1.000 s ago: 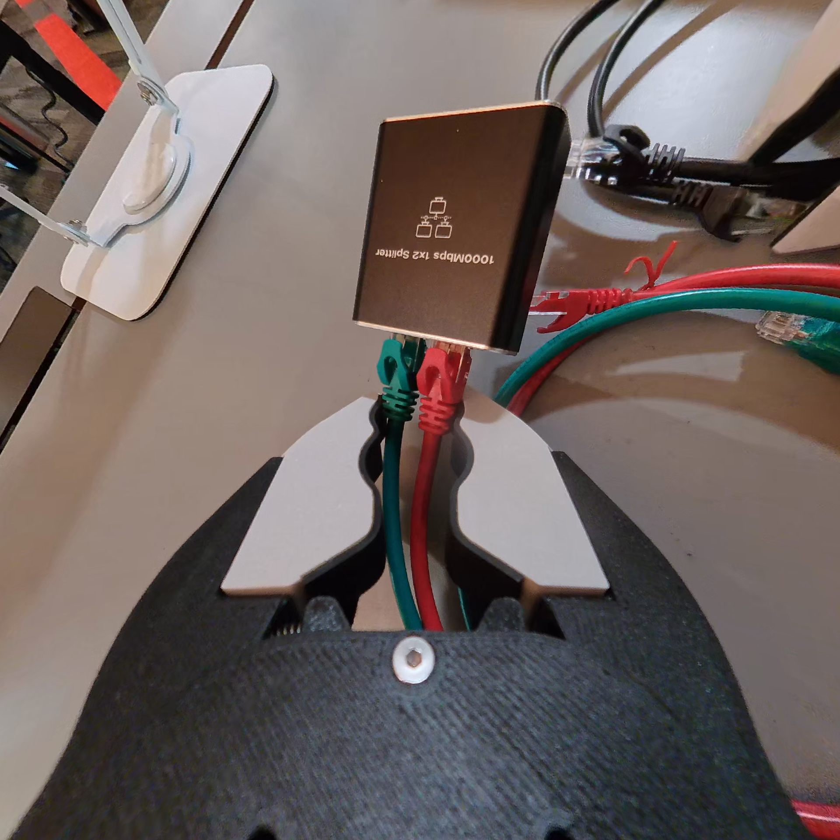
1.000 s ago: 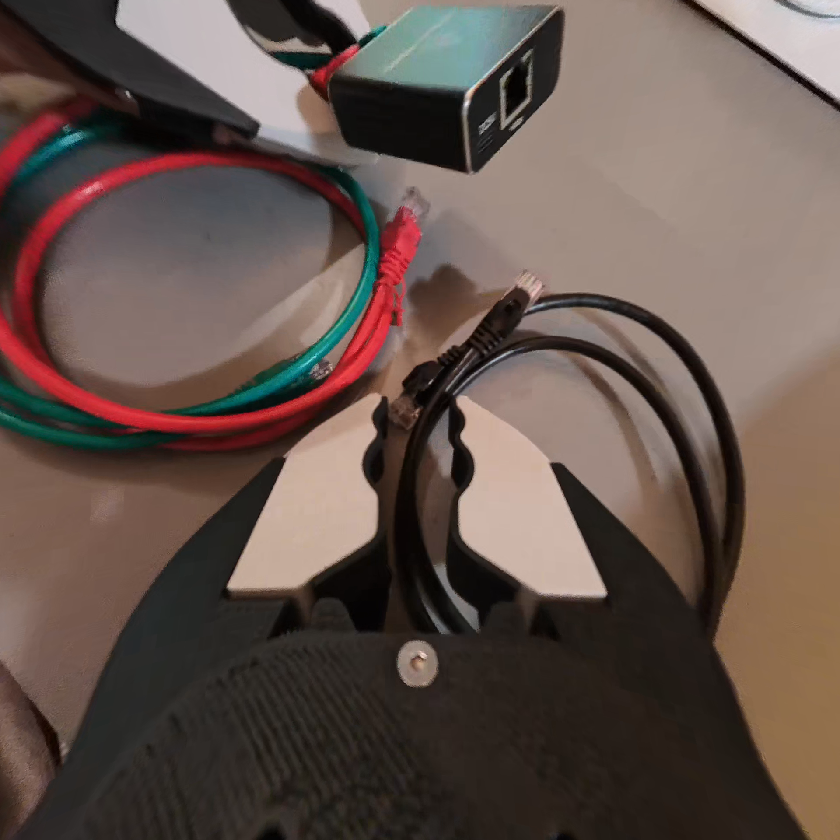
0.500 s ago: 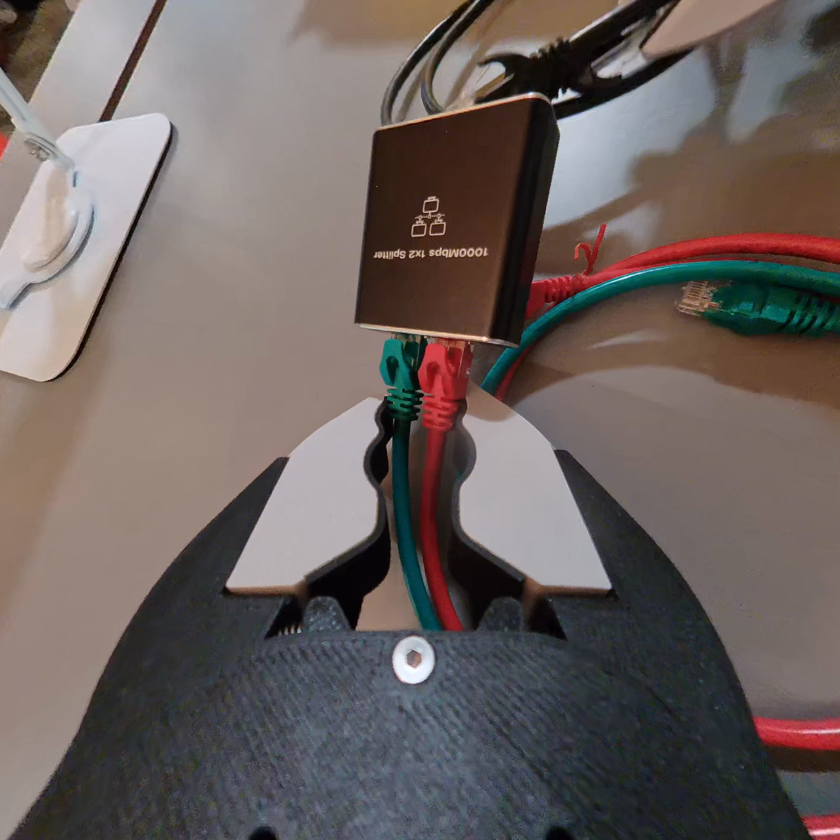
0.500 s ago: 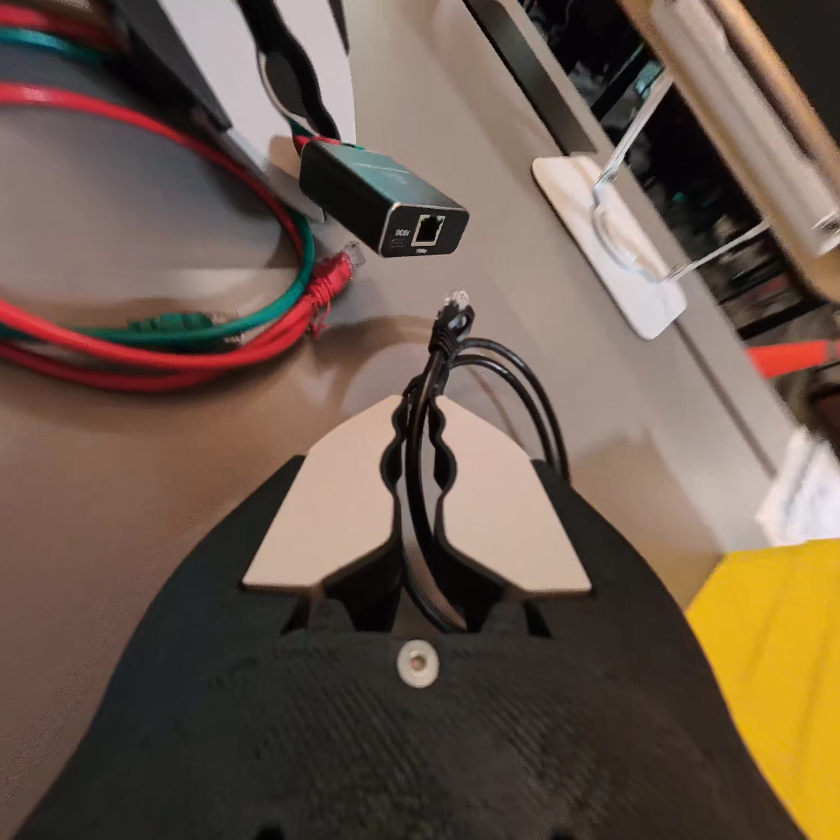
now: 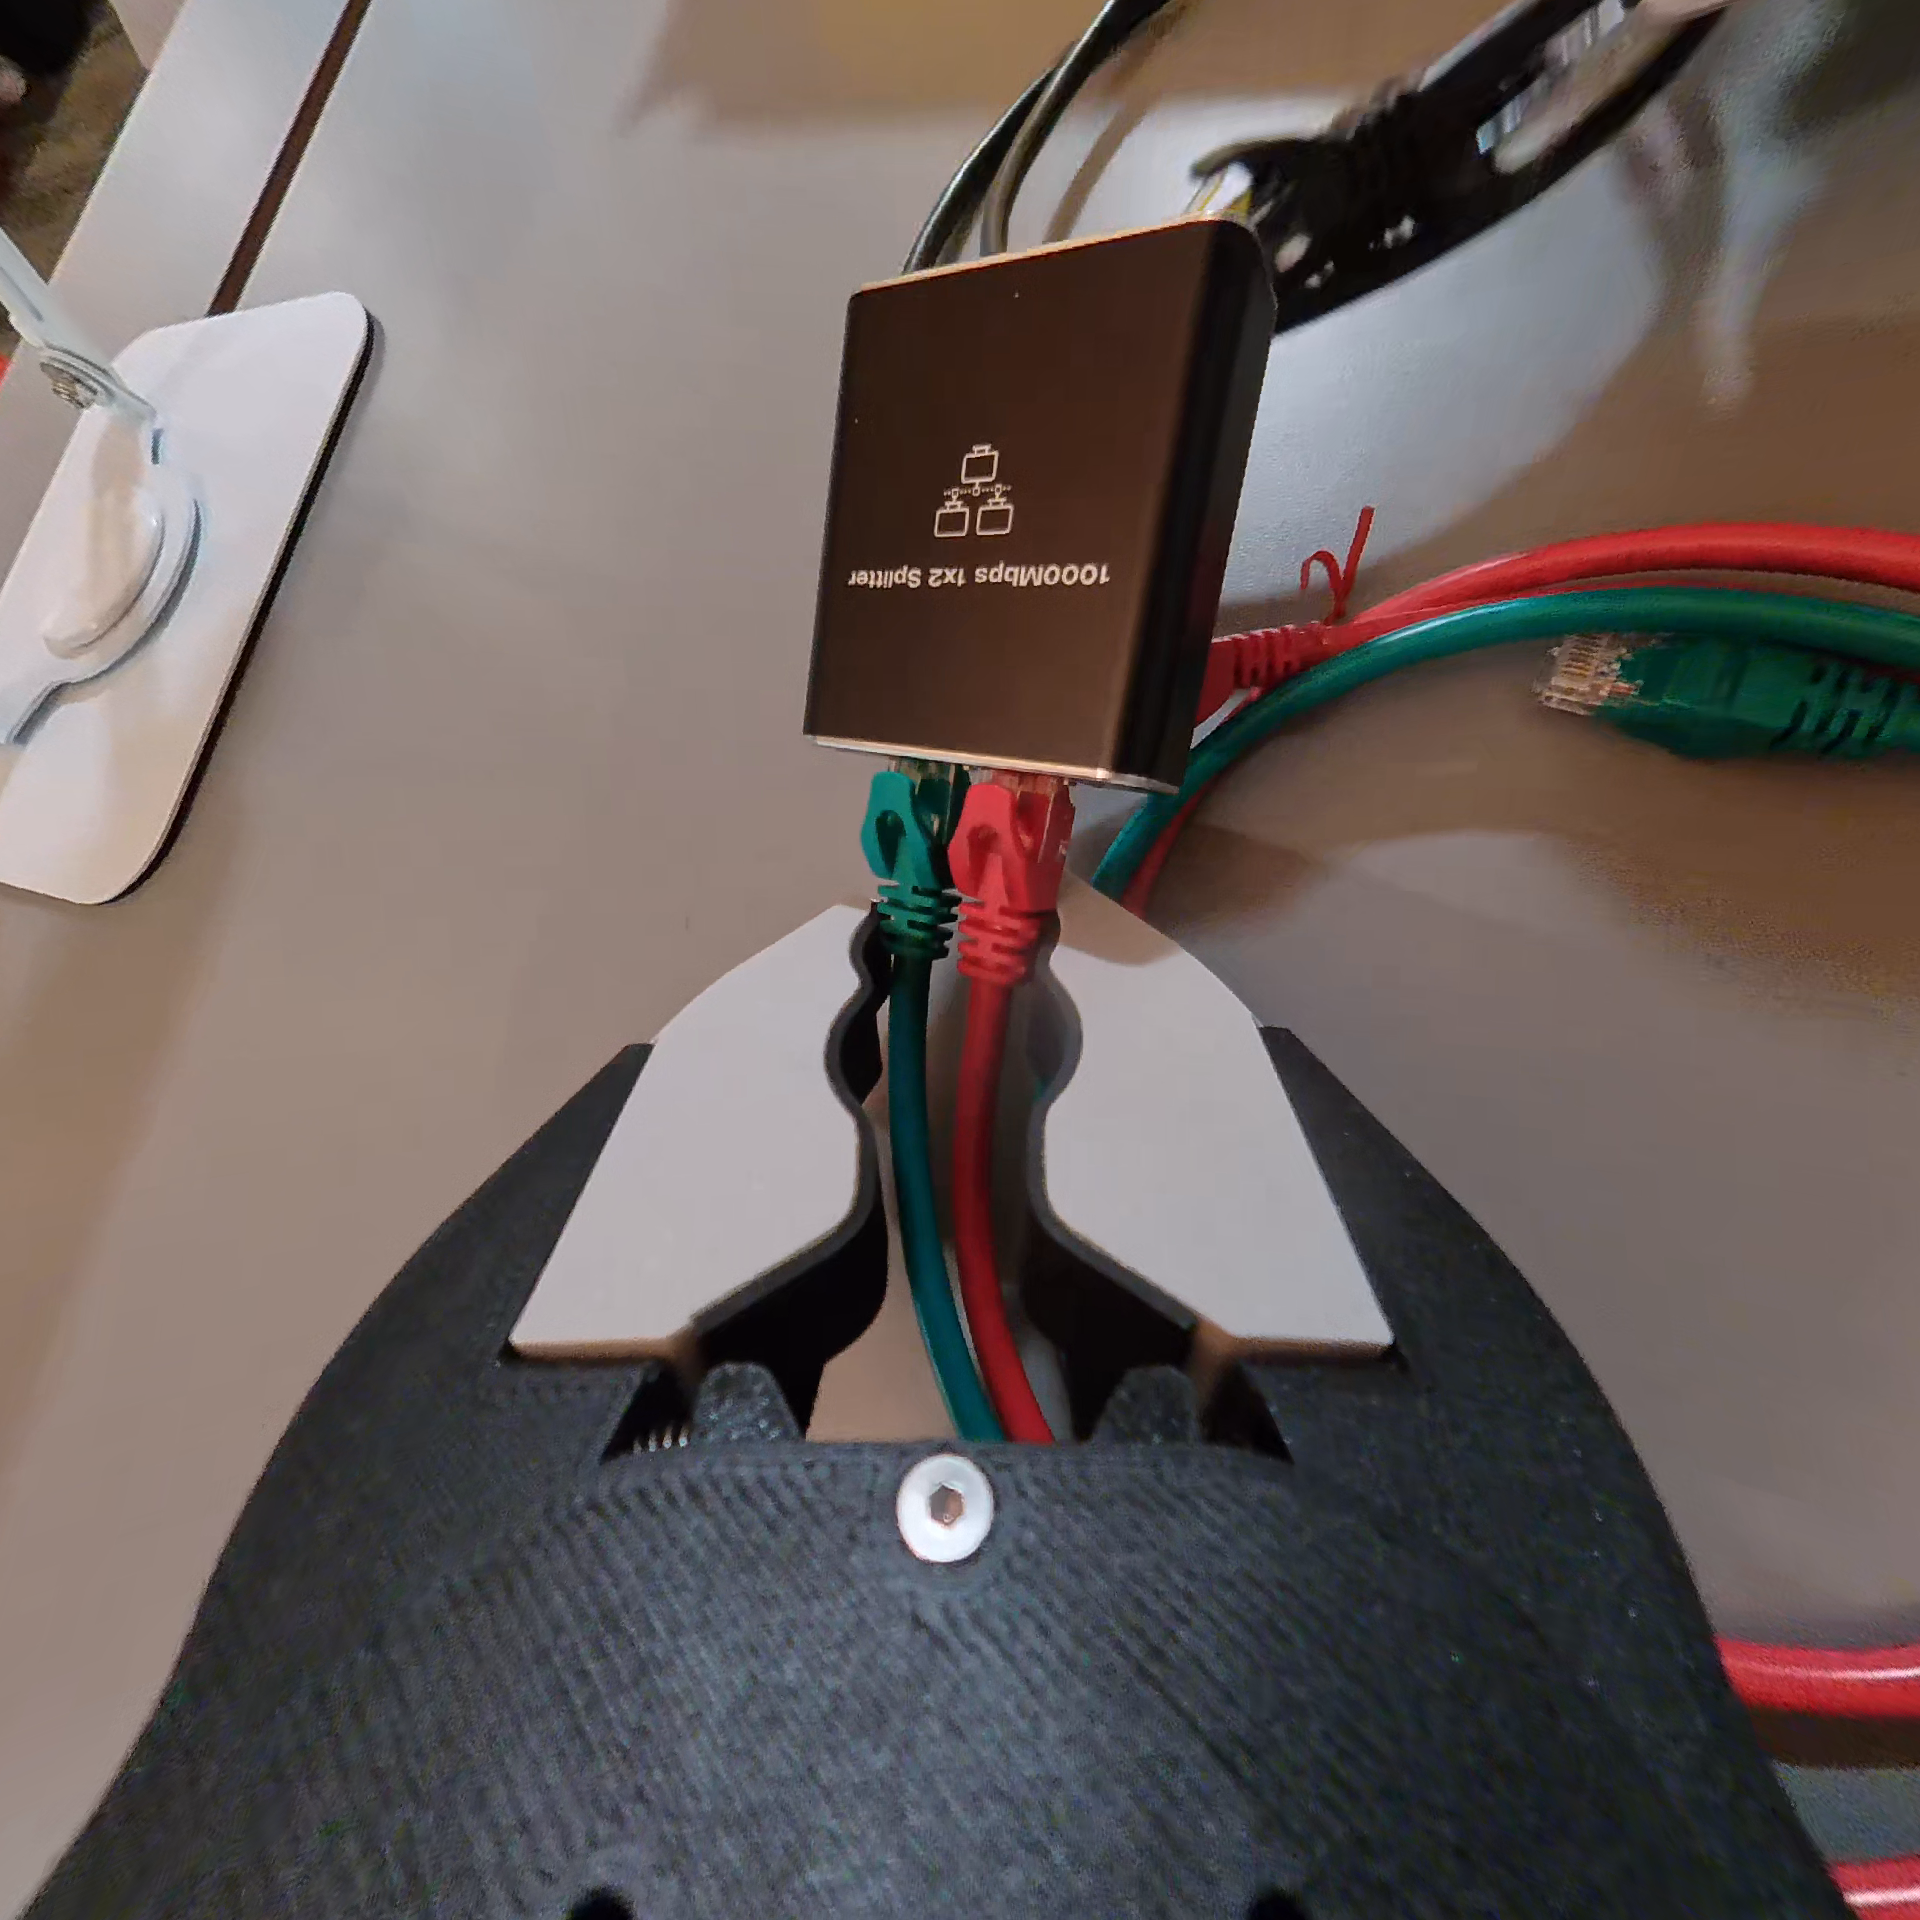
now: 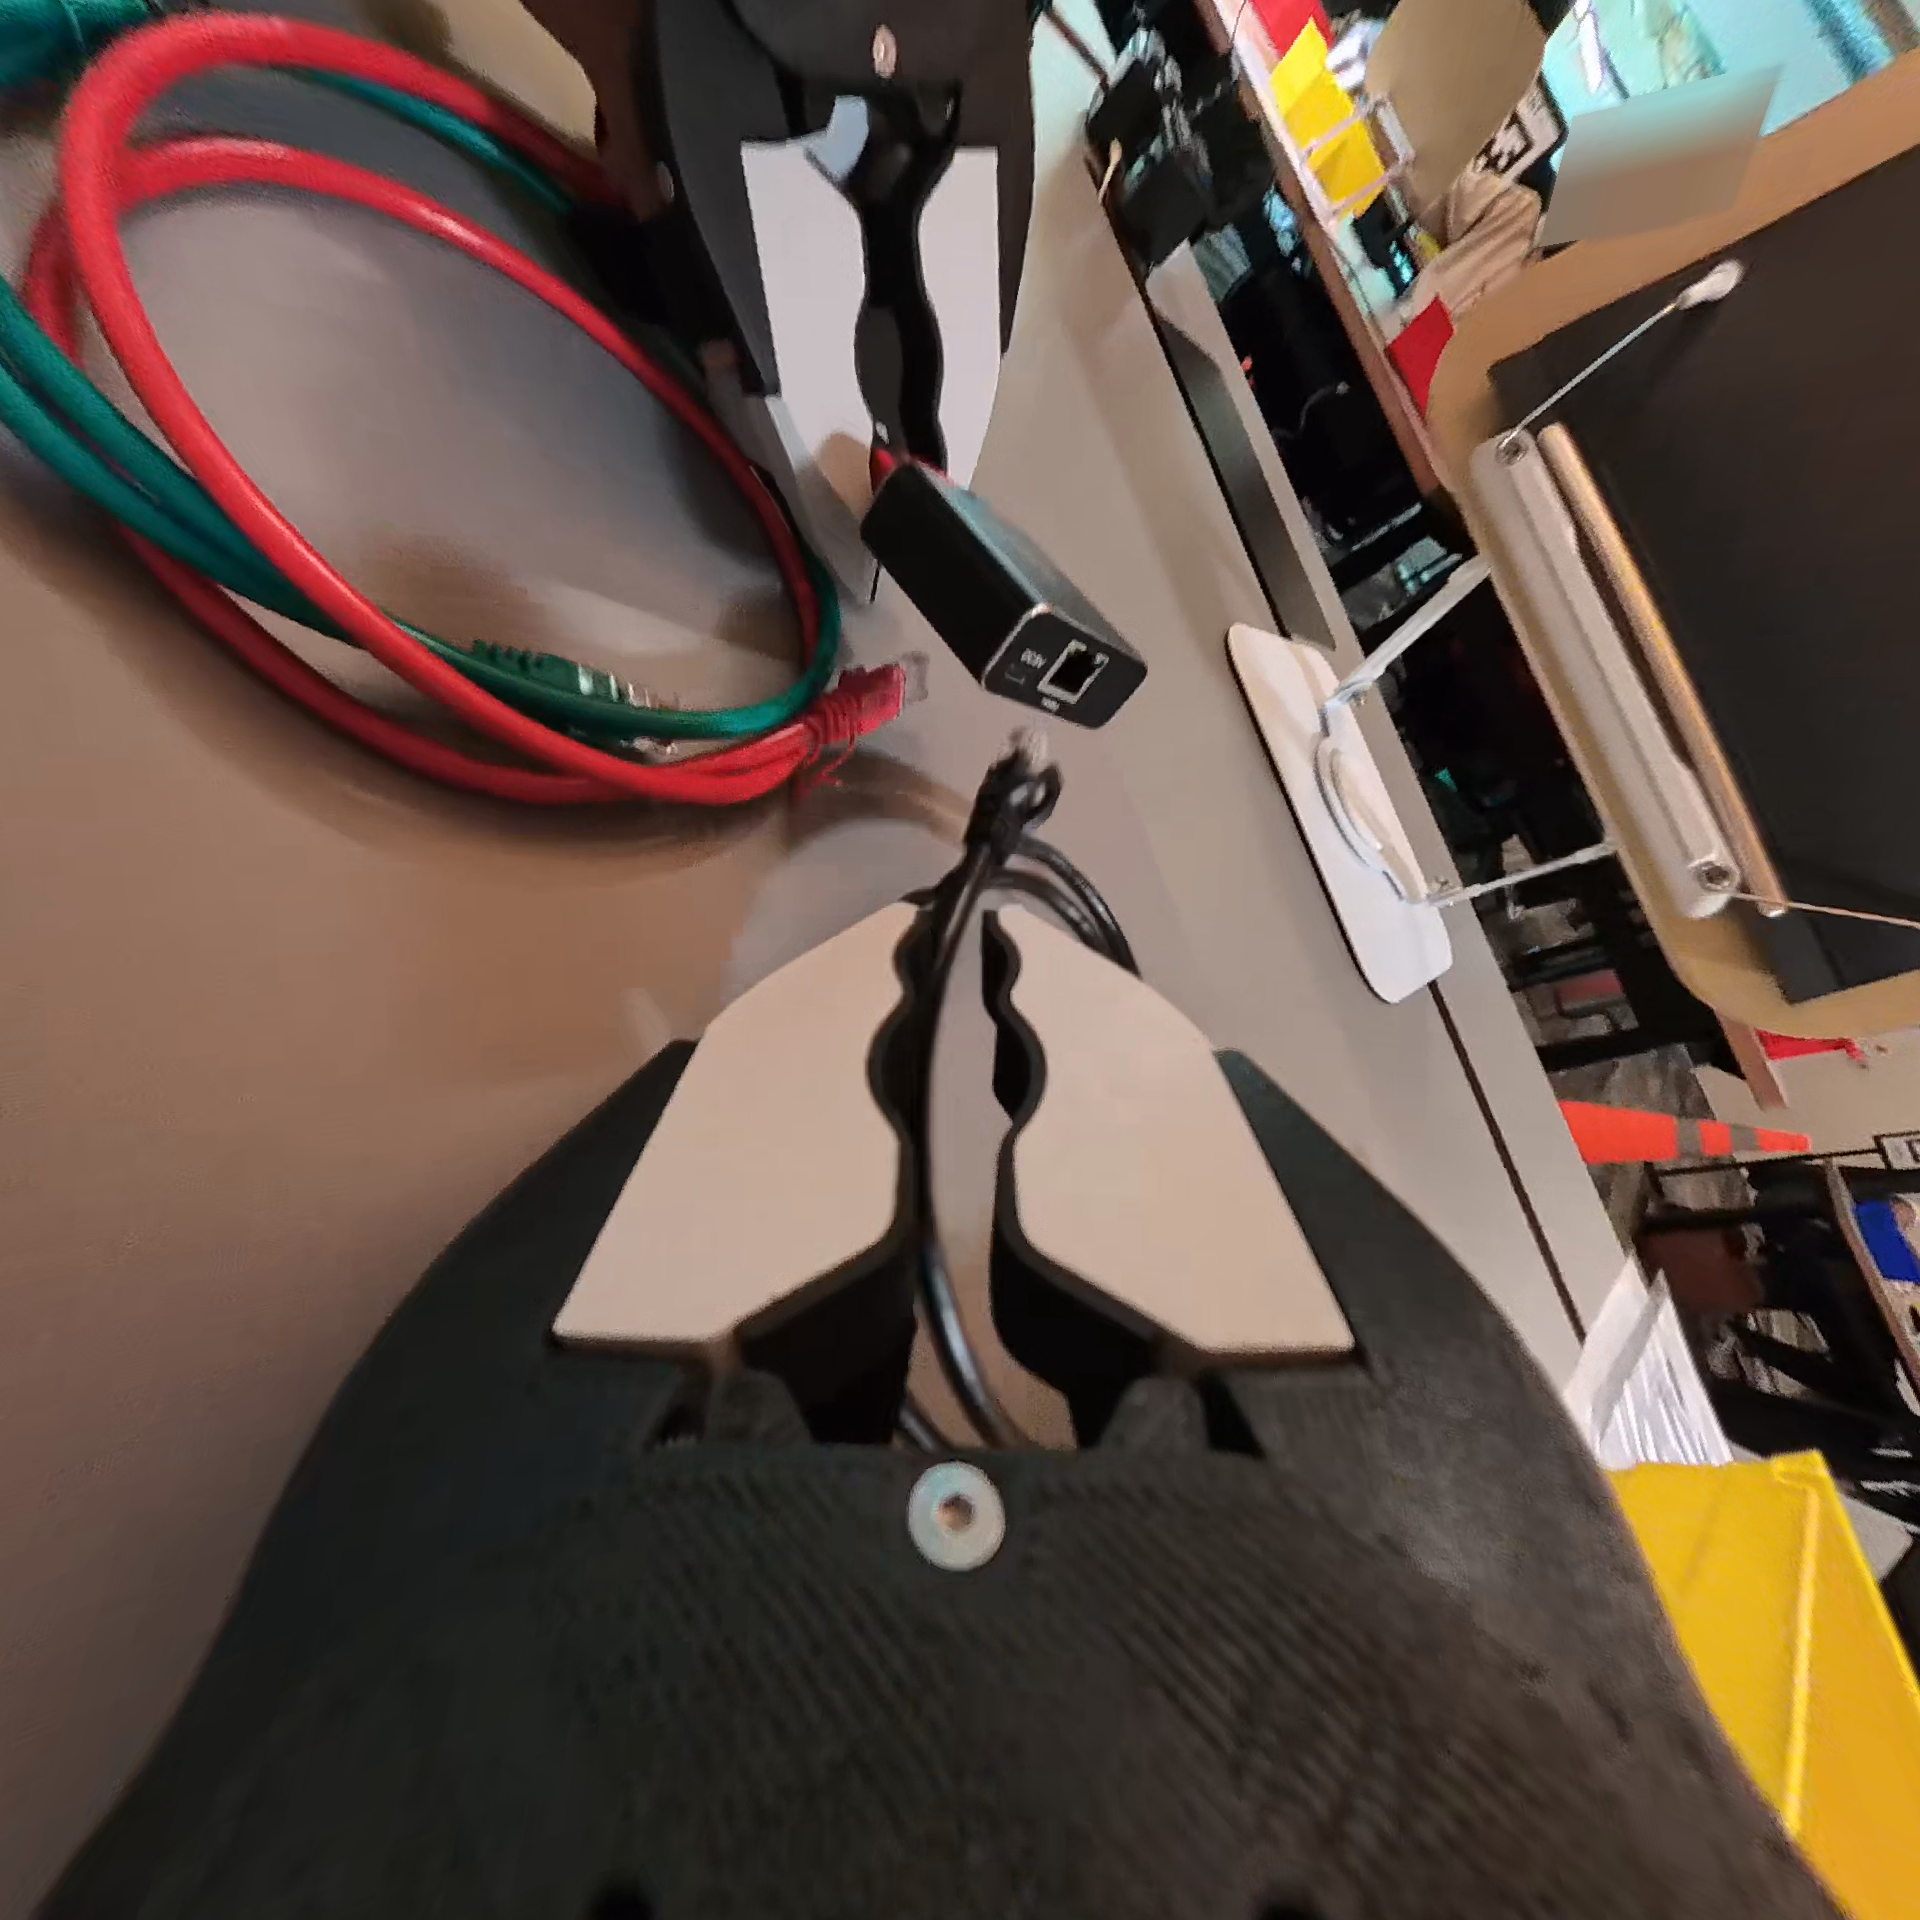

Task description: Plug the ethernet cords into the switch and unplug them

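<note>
since a second ago the right gripper (image 6: 951, 914) has lifted the black cord (image 6: 940, 1049) off the table and swung round toward the switch (image 6: 997, 592) — the black plug (image 6: 1013, 795) now hangs in the air just short of the open port on the switch's end face, not yet in it. its two fingers are pinched tight on the black cord, which runs back between them into the body, with the rest of the loop trailing below.

the left gripper (image 5: 961, 925) clamps the green cord (image 5: 920, 1174) and the red cord (image 5: 982, 1164) side by side, just behind their boots. both plugs sit in the near face of the switch (image 5: 1029, 499), green on the left, red on the right, and the dark box stands out from the fingertips, held clear of the table (image 5: 540, 644).

beyond it, the other end of the green cord lies loose with its clear plug (image 5: 1584, 675) bare, and the red cord's free plug (image 5: 1262, 657) pokes out beside the switch. coils of red and green lie on the grey top. a white stand base (image 5: 156, 582) sits well apart at the table's edge, and a yellow object (image 6: 1745, 1662) shows off to the side, blurred.
</note>
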